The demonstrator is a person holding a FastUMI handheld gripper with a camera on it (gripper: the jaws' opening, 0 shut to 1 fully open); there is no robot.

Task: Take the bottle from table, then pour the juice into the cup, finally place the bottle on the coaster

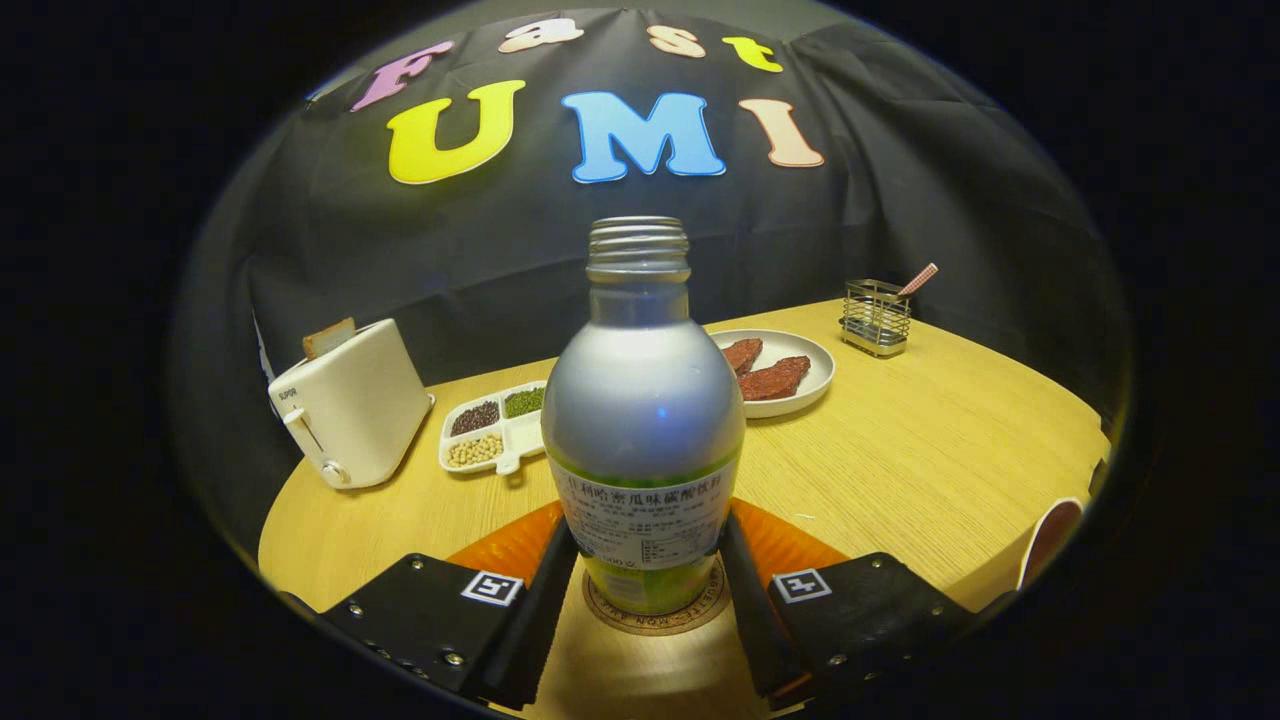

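An uncapped silvery bottle (643,400) with a green lower band and a white label stands upright between my fingers. Its base rests on a round cork coaster (610,618), which lies in front of an orange mat (505,548). My gripper (648,530) is shut on the bottle, one finger pressing each side of the label. At the table's right rim, beyond the right finger, part of a white cup (1050,540) with a dark inside shows.
Beyond the bottle on the round wooden table (930,450) are a white toaster (350,405) holding a slice of bread, a divided dish of beans (490,430), a white plate of meat slices (785,375) and a wire holder (875,318).
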